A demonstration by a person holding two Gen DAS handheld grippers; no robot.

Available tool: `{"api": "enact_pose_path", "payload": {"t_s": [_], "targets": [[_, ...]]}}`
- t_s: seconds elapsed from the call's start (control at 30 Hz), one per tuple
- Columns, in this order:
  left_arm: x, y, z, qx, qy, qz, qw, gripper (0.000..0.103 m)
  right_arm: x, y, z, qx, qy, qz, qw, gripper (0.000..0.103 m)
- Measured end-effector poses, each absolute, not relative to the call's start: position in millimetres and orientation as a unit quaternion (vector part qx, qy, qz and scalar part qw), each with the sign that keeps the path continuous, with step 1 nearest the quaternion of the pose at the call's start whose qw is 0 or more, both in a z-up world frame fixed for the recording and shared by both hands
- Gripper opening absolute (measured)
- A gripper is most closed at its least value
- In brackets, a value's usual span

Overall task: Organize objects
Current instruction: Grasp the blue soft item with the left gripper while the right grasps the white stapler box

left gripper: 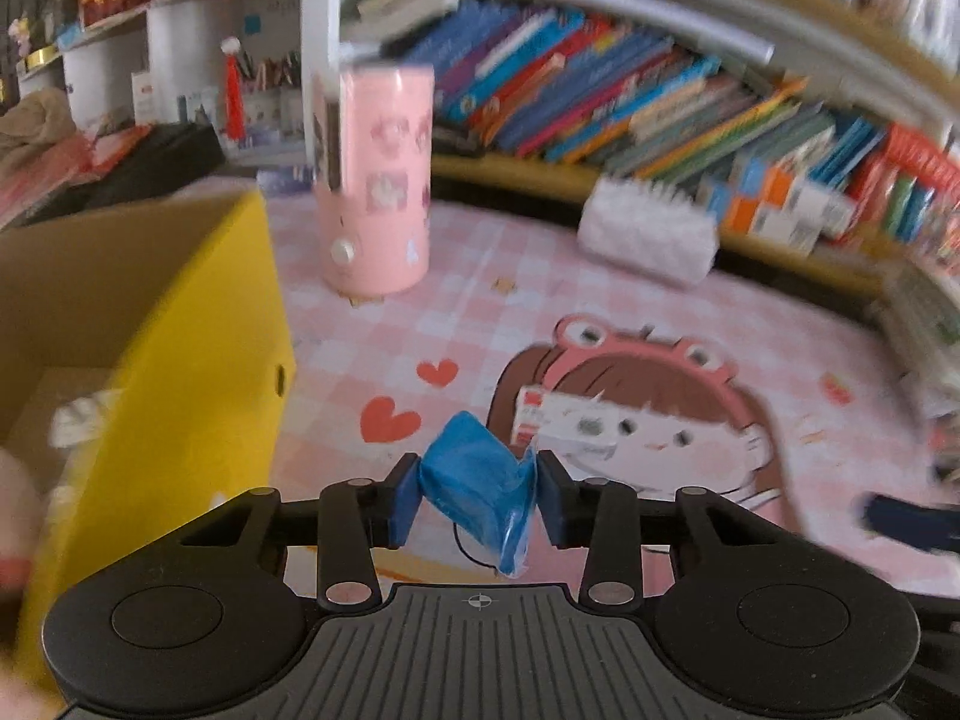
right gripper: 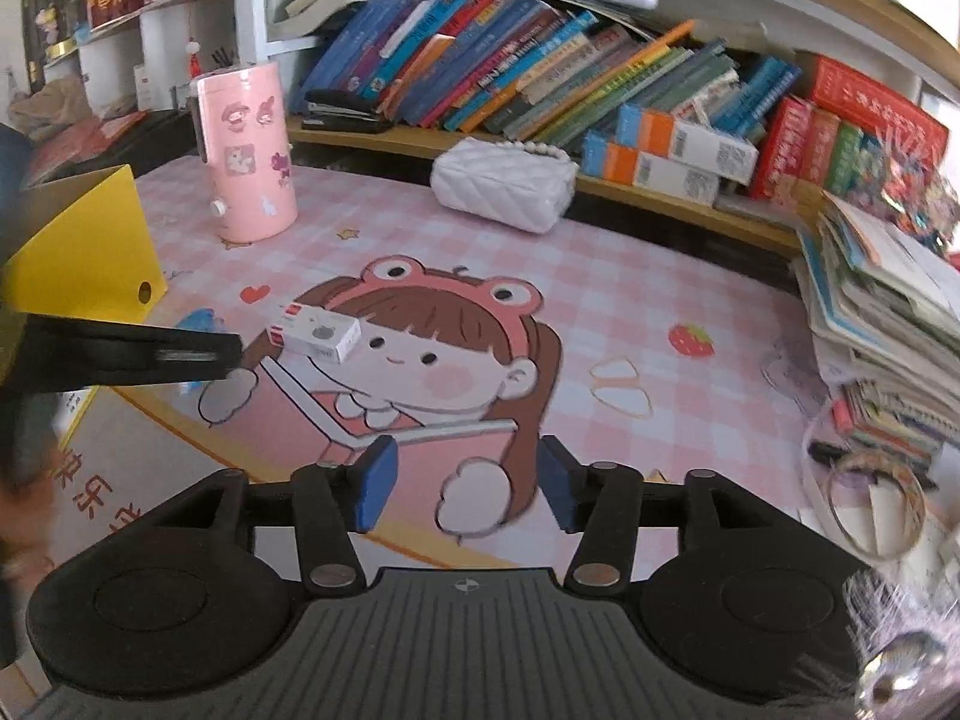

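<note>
A crumpled blue plastic packet sits pinched between the jaws of the left gripper, lifted off the desk, one twisted end hanging down. Just left of it stands an open yellow cardboard box, with something pale and blurred lying on its floor. A small white carton with a red end lies flat on the pink checked desk, near the box and apart from the packet.
</note>
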State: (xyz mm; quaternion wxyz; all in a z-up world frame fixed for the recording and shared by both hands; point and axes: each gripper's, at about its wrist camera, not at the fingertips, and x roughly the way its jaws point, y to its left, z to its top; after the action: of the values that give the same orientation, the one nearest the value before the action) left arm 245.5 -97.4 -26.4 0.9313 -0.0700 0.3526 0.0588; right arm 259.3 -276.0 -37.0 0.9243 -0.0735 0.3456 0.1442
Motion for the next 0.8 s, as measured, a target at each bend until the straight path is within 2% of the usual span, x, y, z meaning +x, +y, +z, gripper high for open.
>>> {"api": "enact_pose_path", "payload": {"t_s": [0.17, 0.4, 0.7, 0.8], "targets": [[207, -90, 16, -0.074, 0.302, 0.063, 0.948, 0.039, 283, -251, -51, -0.079, 0.333, 0.177, 0.923, 0.06], [175, -65, 39, -0.082, 0.289, 0.095, 0.949, 0.039, 319, -198, -73, -0.087, 0.321, 0.2, 0.922, 0.073], [148, -54, 49, -0.066, 0.277, 0.129, 0.95, 0.039, 352, -168, -88, -0.06, 0.342, 0.184, 0.92, 0.074], [143, -48, 51, -0.071, 0.276, 0.138, 0.949, 0.038, 354, -164, -92, -0.064, 0.344, 0.182, 0.919, 0.069]]}}
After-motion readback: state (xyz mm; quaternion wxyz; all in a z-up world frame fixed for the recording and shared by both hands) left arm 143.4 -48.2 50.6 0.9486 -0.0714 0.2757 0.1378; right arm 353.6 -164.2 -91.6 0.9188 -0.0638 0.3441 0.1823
